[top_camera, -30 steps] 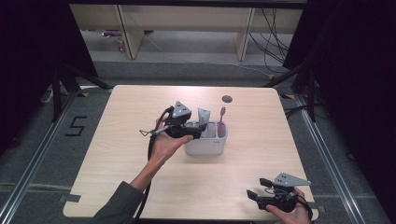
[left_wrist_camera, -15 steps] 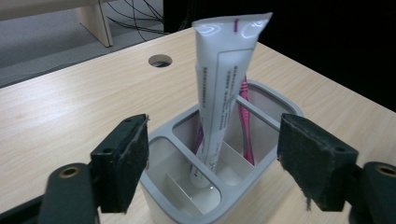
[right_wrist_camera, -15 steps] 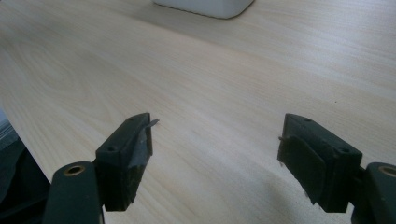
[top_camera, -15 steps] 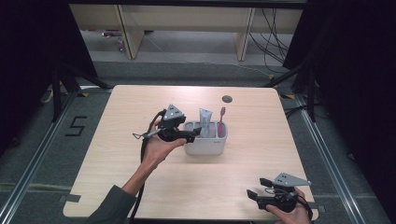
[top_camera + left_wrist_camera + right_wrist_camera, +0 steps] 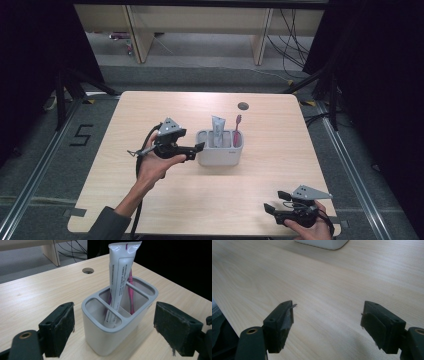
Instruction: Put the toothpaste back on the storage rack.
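A pale wooden tabletop (image 5: 150, 200) carries a white holder (image 5: 220, 155) with grey-rimmed compartments, standing near the middle. A white toothpaste tube (image 5: 218, 131) stands in it, leaning a little, and a pink toothbrush (image 5: 236, 131) stands upright just beside the tube, on its right in the high view.

The left tongs (image 5: 196, 150) are held just to the left of the holder, pointing at its side. The left gripper view looks along them: the jaws stand wide apart, one on each side of the holder (image 5: 117, 322), not touching it and holding nothing. The tube (image 5: 121, 277) rises from the middle compartment there, with the toothbrush (image 5: 130, 293) behind it.

The right tongs (image 5: 274, 201) rest low at the near right edge of the tabletop, well apart from the holder. Their jaws are spread too, with bare wood (image 5: 324, 290) between them.

The left tongs look about to take hold of the holder. To do that well, I would push them forward until the pads sit squarely on the two flat side walls, below the rim, and close gently and evenly. A lopsided or high grip could tip the holder and spill the leaning tube. Keeping the tongs level should help.
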`<state>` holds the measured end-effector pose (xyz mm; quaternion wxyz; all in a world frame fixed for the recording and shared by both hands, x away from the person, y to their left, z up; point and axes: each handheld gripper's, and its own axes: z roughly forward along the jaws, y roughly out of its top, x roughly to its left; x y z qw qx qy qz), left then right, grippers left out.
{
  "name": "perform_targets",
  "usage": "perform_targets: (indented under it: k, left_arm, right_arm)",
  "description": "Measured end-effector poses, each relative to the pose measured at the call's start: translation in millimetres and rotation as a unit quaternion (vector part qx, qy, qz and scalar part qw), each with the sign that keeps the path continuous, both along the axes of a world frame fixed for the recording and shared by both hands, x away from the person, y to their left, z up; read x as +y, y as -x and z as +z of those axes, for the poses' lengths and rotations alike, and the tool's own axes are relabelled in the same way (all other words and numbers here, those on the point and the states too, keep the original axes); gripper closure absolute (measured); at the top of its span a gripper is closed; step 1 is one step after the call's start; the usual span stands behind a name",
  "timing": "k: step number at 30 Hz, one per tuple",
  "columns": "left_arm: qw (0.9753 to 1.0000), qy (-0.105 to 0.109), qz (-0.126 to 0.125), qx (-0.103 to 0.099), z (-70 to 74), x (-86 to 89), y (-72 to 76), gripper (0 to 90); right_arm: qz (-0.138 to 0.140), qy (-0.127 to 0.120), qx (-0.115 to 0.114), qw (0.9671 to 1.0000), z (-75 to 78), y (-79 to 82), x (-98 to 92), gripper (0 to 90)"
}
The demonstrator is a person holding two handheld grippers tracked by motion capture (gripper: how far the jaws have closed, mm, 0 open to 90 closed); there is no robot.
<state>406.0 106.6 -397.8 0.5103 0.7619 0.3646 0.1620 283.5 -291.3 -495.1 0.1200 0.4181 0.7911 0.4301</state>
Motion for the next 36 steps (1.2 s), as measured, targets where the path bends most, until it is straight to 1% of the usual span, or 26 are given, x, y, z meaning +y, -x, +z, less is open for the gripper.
perform_targets:
  k: [3, 4, 6, 7, 8, 9, 11, 12, 15, 16, 18, 20, 21, 22, 23, 24, 26, 27, 28, 29, 30, 31, 33, 34, 36]
  left_arm:
    - [1.0, 0.006, -0.006, 0.002, -0.5, 4.4, 7.6, 16.6]
    - [1.0, 0.004, -0.008, 0.0, -0.8, 5.3, 9.4, 16.6]
    - [0.9999, 0.007, -0.009, 0.001, -2.1, 7.2, 14.2, 16.6]
    - [0.9999, 0.004, -0.01, -0.001, -2.6, 8.6, 16.4, 16.6]
    - [0.9999, 0.005, -0.01, -0.001, -3.6, 9.7, 18.6, 16.6]
    - [0.9999, 0.004, -0.01, -0.001, -4.4, 10.9, 21.0, 16.6]
    - [0.9999, -0.002, -0.013, -0.002, -6.5, 14.4, 25.3, 16.6]
    - [0.9999, 0.002, -0.012, -0.001, -7.5, 15.0, 27.2, 16.6]
    - [0.9996, 0.016, -0.021, 0.007, -11.0, 20.3, 34.7, 16.6]
    - [0.9997, 0.014, -0.021, 0.005, -12.5, 21.9, 36.9, 16.6]
    - [0.9998, 0.01, -0.019, 0.006, -15.1, 25.1, 41.4, 16.6]
    - [0.9996, 0.01, -0.025, 0.005, -18.1, 28.6, 44.1, 16.6]
    - [0.9998, 0.008, -0.019, 0.008, -19.0, 29.9, 46.5, 16.6]
    - [0.9997, 0.01, -0.019, 0.006, -20.6, 31.3, 47.6, 16.6]
    - [0.9997, 0.012, -0.021, 0.004, -22.7, 33.2, 49.1, 16.6]
    - [0.9998, 0.007, -0.018, 0.004, -23.4, 34.6, 50.8, 16.6]
    - [0.9998, 0.008, -0.019, 0.007, -27.5, 37.5, 54.3, 16.6]
    - [0.9997, 0.009, -0.023, 0.009, -30.0, 38.9, 55.8, 16.6]
    - [0.9994, 0.011, -0.03, 0.01, -34.3, 41.1, 58.0, 16.6]
    - [0.9995, 0.01, -0.029, 0.011, -36.5, 42.3, 59.6, 16.6]
    - [0.9996, 0.006, -0.027, 0.01, -38.4, 43.6, 61.1, 16.6]
    - [0.9996, 0.006, -0.025, 0.013, -41.7, 45.3, 62.9, 16.6]
    - [0.9996, 0.006, -0.024, 0.014, -48.6, 49.3, 65.1, 16.6]
    - [0.9995, 0.009, -0.021, 0.021, -52.3, 51.5, 66.6, 16.6]
    - [0.9987, 0.027, -0.024, 0.034, -57.5, 54.8, 68.1, 16.6]
  right_arm:
    - [0.001, -0.003, 0.003, 1.0, 0.0, 0.0, 0.5, 26.1]
    - [0.0, -0.004, 0.005, 1.0, 0.2, 0.3, 0.6, 26.1]
    - [-0.002, 0.0, 0.002, 1.0, 1.0, 0.6, -0.1, 26.1]
    - [-0.002, 0.001, -0.001, 1.0, 0.5, 0.3, -0.1, 26.1]
    - [0.0, -0.003, 0.003, 1.0, 0.1, 0.3, 0.5, 26.1]
    - [-0.002, 0.002, -0.001, 1.0, 0.3, 0.2, 0.2, 26.1]
    - [-0.003, 0.001, 0.001, 1.0, 0.8, 0.7, 0.6, 26.1]
    - [-0.003, 0.001, 0.001, 1.0, 0.9, 0.7, 0.7, 26.1]
    - [-0.003, 0.001, 0.001, 1.0, 1.1, 1.0, 0.8, 26.1]
    - [-0.003, 0.0, 0.004, 1.0, 1.4, 1.2, 0.9, 26.1]
    - [-0.004, -0.001, 0.0, 1.0, 0.7, 0.9, 0.8, 26.1]
    - [-0.003, 0.003, 0.002, 1.0, 1.1, 1.0, 0.7, 26.1]
    - [-0.002, -0.001, 0.0, 1.0, 0.7, 0.9, 1.2, 26.1]
    - [-0.001, -0.001, -0.003, 1.0, 0.6, 0.8, 1.1, 26.1]
    - [-0.003, -0.004, 0.0, 1.0, 0.7, 1.2, 1.6, 26.1]
    - [-0.005, -0.009, 0.006, 0.9999, 0.6, 1.7, 2.3, 26.1]
    - [-0.003, 0.0, -0.002, 1.0, 1.0, 0.9, 1.0, 26.1]
    - [-0.003, -0.004, 0.004, 1.0, 1.0, 1.3, 1.5, 26.1]
    - [-0.008, -0.009, 0.018, 0.9998, 1.7, 2.8, 2.6, 26.1]
    - [-0.011, -0.012, 0.022, 0.9996, 2.2, 3.3, 3.0, 26.1]
    - [-0.012, -0.011, 0.022, 0.9996, 2.5, 3.5, 2.7, 26.1]
    - [-0.004, -0.001, 0.002, 1.0, 2.1, 1.2, 0.5, 26.1]
    - [-0.003, -0.005, -0.003, 1.0, 2.1, 1.1, 0.1, 26.1]
    - [-0.007, -0.006, -0.003, 1.0, 2.0, 1.1, 0.4, 26.1]
    - [-0.006, -0.006, -0.004, 1.0, 1.9, 0.9, 0.5, 26.1]
